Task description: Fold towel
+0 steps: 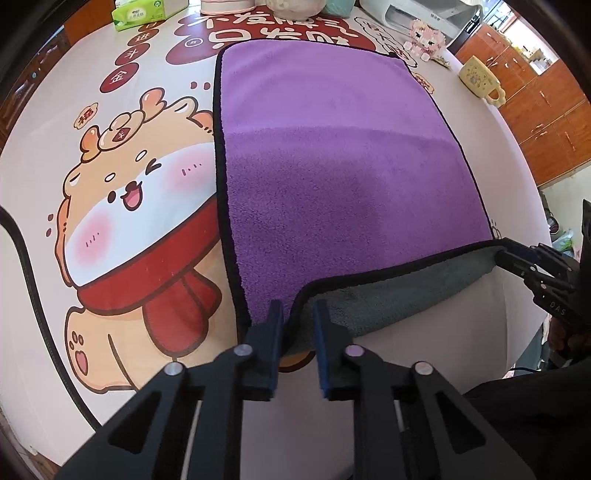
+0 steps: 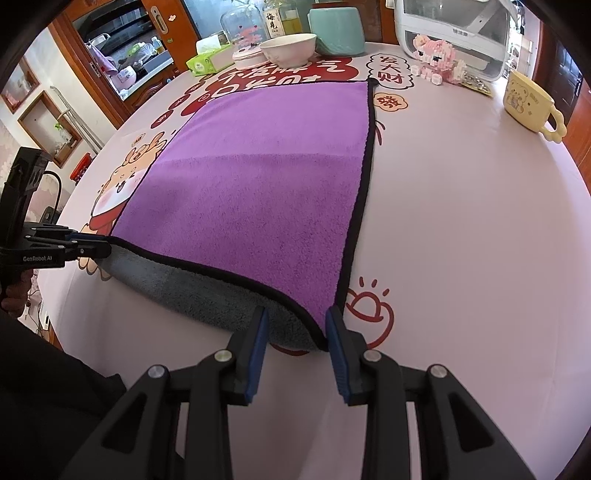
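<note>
A purple towel (image 1: 332,147) with a black hem and grey underside lies on the table; it also shows in the right wrist view (image 2: 258,177). Its near edge is lifted off the table, showing the grey side (image 1: 388,299). My left gripper (image 1: 298,314) is shut on the towel's near left corner; it shows at the left in the right wrist view (image 2: 99,246). My right gripper (image 2: 297,321) is shut on the near right corner; it shows at the right in the left wrist view (image 1: 504,254).
The table (image 2: 461,240) has a cartoon-printed cover. At the back stand a yellow mug (image 2: 528,105), a pink block figure (image 2: 439,59), a white appliance (image 2: 454,29), a white bowl (image 2: 290,48), a teal container (image 2: 336,27) and a green tissue pack (image 1: 144,13).
</note>
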The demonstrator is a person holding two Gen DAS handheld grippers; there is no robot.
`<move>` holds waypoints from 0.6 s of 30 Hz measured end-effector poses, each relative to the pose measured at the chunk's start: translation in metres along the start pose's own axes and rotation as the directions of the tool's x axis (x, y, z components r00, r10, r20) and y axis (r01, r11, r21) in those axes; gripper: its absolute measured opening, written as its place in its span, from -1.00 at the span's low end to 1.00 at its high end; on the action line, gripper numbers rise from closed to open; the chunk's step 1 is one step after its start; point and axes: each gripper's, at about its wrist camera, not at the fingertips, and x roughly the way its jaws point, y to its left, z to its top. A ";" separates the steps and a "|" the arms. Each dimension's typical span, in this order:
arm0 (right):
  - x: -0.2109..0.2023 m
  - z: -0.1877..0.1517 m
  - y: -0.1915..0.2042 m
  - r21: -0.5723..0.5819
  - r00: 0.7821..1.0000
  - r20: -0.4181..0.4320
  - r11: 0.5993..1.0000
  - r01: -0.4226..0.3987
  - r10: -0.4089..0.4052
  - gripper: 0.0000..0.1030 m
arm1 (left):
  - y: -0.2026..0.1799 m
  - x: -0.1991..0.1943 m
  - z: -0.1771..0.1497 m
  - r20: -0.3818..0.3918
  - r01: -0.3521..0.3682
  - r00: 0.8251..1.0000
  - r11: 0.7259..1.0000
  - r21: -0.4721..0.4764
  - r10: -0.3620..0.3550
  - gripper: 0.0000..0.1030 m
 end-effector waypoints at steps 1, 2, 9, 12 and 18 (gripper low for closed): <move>0.000 0.000 0.000 0.000 1.000 -0.001 1.000 0.003 -0.003 -0.45 | 0.000 0.000 0.000 0.001 -0.001 1.000 1.000 0.002 0.001 -0.82; 0.000 0.000 0.000 0.001 1.000 -0.002 1.000 0.007 -0.007 -0.48 | 0.000 0.000 -0.001 0.003 0.000 1.000 1.000 0.005 0.000 -0.84; 0.001 -0.001 -0.001 -0.001 1.000 -0.002 1.000 0.021 -0.021 -0.62 | 0.001 -0.002 -0.004 0.010 0.000 1.000 1.000 0.011 0.000 -0.91; 0.001 -0.001 -0.002 -0.002 1.000 -0.003 1.000 0.026 -0.026 -0.72 | 0.001 0.000 -0.004 0.004 -0.006 1.000 1.000 0.011 0.006 -0.93; 0.001 -0.002 -0.003 0.000 0.999 -0.002 0.999 0.033 -0.033 -0.88 | -0.001 -0.003 -0.003 0.014 -0.007 1.000 1.000 0.010 0.006 -0.94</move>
